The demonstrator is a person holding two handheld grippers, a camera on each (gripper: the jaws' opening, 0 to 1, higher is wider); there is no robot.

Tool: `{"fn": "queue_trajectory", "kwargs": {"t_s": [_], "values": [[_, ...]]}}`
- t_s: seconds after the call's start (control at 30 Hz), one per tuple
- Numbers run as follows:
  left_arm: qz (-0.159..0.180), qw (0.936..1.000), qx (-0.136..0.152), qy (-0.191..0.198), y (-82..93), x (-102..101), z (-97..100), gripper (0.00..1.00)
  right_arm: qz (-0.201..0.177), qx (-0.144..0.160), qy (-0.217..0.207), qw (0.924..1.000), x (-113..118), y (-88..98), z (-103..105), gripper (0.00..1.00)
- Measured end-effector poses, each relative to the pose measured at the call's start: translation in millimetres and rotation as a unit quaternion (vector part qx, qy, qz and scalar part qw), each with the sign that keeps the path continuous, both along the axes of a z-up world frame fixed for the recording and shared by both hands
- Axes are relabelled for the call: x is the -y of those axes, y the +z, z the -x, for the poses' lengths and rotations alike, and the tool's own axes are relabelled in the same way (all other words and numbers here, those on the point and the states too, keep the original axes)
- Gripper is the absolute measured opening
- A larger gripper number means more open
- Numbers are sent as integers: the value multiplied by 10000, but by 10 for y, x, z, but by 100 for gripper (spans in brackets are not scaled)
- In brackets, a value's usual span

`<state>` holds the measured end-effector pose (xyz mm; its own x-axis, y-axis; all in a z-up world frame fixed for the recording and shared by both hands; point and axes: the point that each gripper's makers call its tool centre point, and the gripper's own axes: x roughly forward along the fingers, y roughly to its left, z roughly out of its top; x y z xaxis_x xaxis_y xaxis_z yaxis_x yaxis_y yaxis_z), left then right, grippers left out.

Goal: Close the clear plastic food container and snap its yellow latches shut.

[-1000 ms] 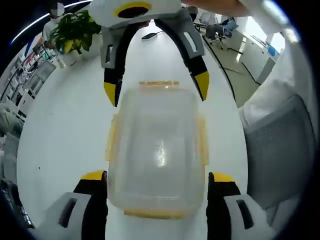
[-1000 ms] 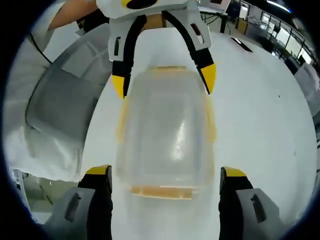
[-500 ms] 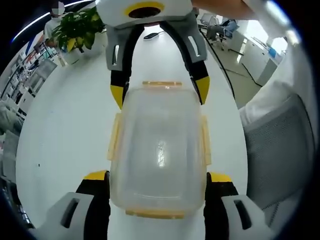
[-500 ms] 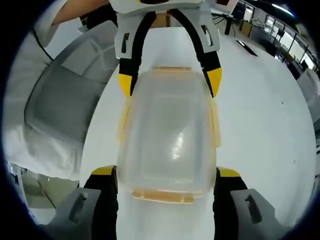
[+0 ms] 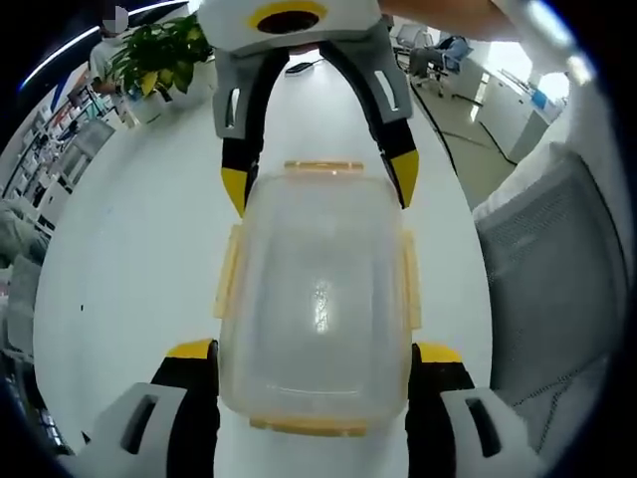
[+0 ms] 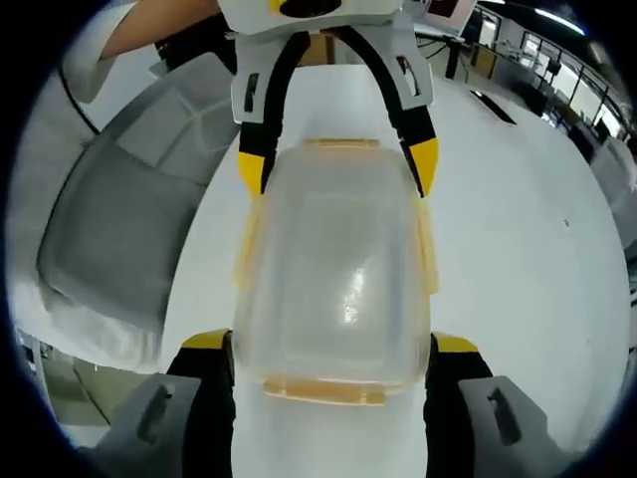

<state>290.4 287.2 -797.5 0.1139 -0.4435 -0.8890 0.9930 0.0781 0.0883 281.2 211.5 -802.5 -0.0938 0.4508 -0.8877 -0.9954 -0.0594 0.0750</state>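
Box: the clear food container [image 5: 317, 299] sits on the white table [image 5: 129, 259], lid on, between both grippers.
Left gripper [image 5: 313, 351]: jaws spread, flanking one end of the box, touching or nearly so.
Right gripper [image 6: 330, 344]: the same at the opposite end, probably to steady it.
Latches: the yellow latch [image 5: 230, 271] on the side looks flared out, apparently unsnapped.
Around: a grey chair [image 5: 542, 289] beside the table, a plant [image 5: 159, 65] far off; nothing blocks.

Text on the container [image 5: 316, 299] between my tool's jaws: none I can read.
Signs around: none legible.
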Motion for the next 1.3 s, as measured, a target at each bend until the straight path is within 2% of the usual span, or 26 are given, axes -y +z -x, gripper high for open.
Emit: {"fn": "queue_trajectory", "kwargs": {"t_s": [0.1,0.47,0.83,0.97,1.3], "values": [[213,9998,23,60,13,-119,4,74,40,9,28,10000,-106,-3,-3,75],[128,9999,51,0,18,-606,75,74,114,19,-18,9999,-596,-10,80,75],[285,9996,58,-61,27,-1025,167,74,102,23,-70,9999,-1013,-10,180,75],[389,9992,57,-82,31,-1080,180,74,179,33,-101,9998,-1074,-13,201,75],[389,9990,51,-196,24,-1077,140,74,240,22,-181,9995,-1070,-17,187,75]]}}
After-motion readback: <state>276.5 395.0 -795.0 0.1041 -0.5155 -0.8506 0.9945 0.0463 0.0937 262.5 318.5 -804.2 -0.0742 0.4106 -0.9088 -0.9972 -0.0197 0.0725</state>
